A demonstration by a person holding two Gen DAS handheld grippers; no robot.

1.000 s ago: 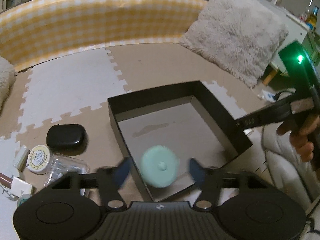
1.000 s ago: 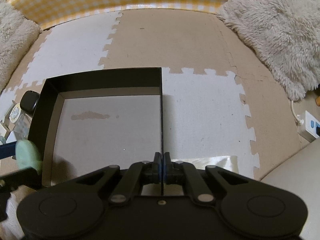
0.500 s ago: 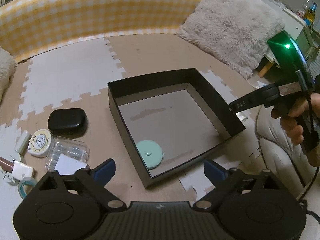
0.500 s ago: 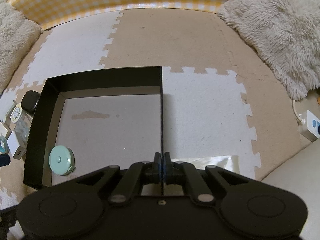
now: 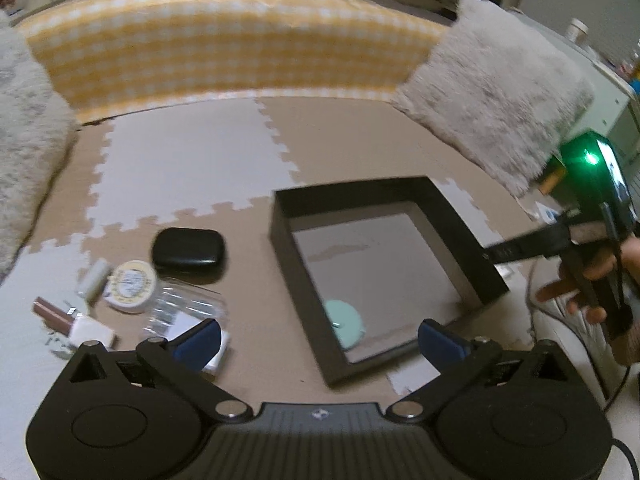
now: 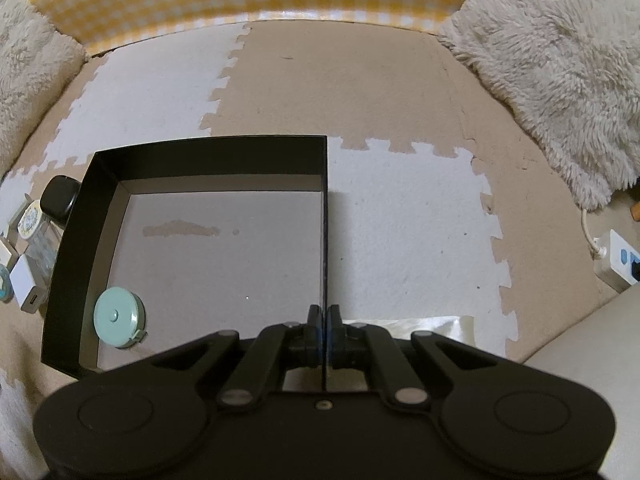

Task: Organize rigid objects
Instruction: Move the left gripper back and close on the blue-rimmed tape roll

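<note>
Down on the foam puzzle-mat floor [image 6: 360, 88], a shallow black box [image 6: 200, 152] holds the round mint tape measure [image 6: 116, 317] flat in its near-left corner. Left of the box lies a blurred huddle: a glossy black case [image 5: 187, 249], a round white tin [image 5: 130, 286], a clear plastic box [image 5: 188, 310]. The left gripper [image 5: 318, 338] hangs with its fingers spreading wide, nothing between them. The right gripper [image 6: 323, 322] pinches the box's thin right wall. Shaggy cushions [image 6: 560, 68] flank a yellow checked bolster [image 5: 240, 48].

Beyond the fingers lies a floor of tan and white puzzle mats [image 6: 360, 92], backed by a yellow checked cushion [image 5: 240, 48]; shaggy pillows [image 6: 560, 80] sit either side.
</note>
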